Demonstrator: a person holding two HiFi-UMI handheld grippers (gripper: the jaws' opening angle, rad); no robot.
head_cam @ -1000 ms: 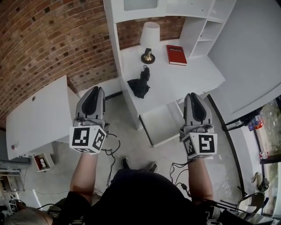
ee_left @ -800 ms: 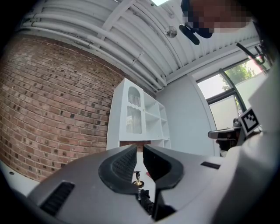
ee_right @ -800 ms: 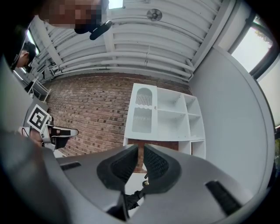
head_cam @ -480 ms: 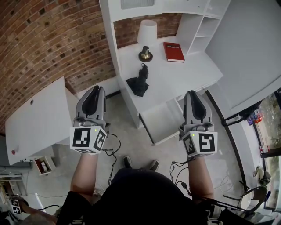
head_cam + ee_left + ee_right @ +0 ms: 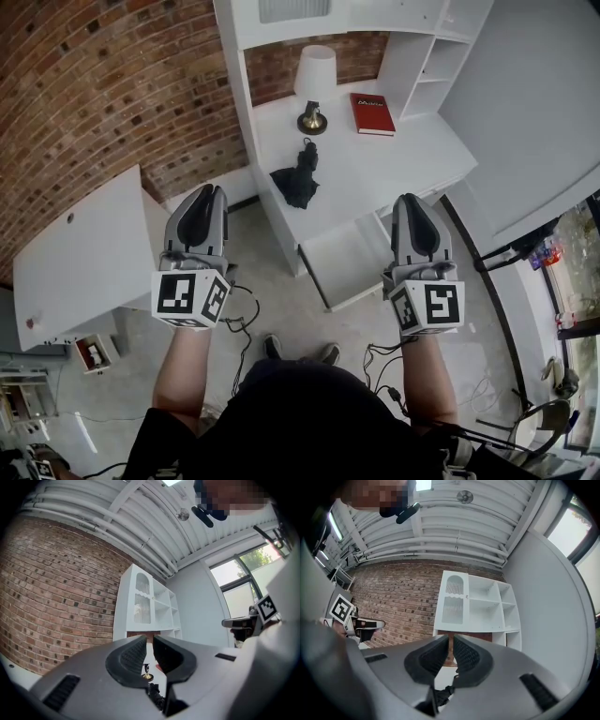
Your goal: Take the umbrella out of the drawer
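**Umbrella on the counter, ahead of and between two idle claws**

The left claw [image 5: 208, 192] is clenched on nothing; its own view shows only the white shelving past the jaws. The right claw [image 5: 412, 202] is closing, a thin slit left between its jaws and nothing in it. Both are held about level and pointing forward, well apart from each other.

The umbrella [image 5: 298, 180], black and folded, lies ahead of both claws and between their lines; it sits on the white counter [image 5: 403, 159], not in the drawer [image 5: 345, 265]. The drawer stands pulled open just beside the right claw, on its inner side, and what shows of its inside looks bare. So the task reads as already done, or very nearly.

The umbrella's long axis runs roughly away from the person, much the way the claws point: slim end farther off, crumpled canopy nearer. It looks slightly closer to the left claw; that one would reach forward and inward, the right forward and across the drawer. Either would have to open first. A lamp [image 5: 315, 84] and a red book [image 5: 372, 113] stand beyond it.
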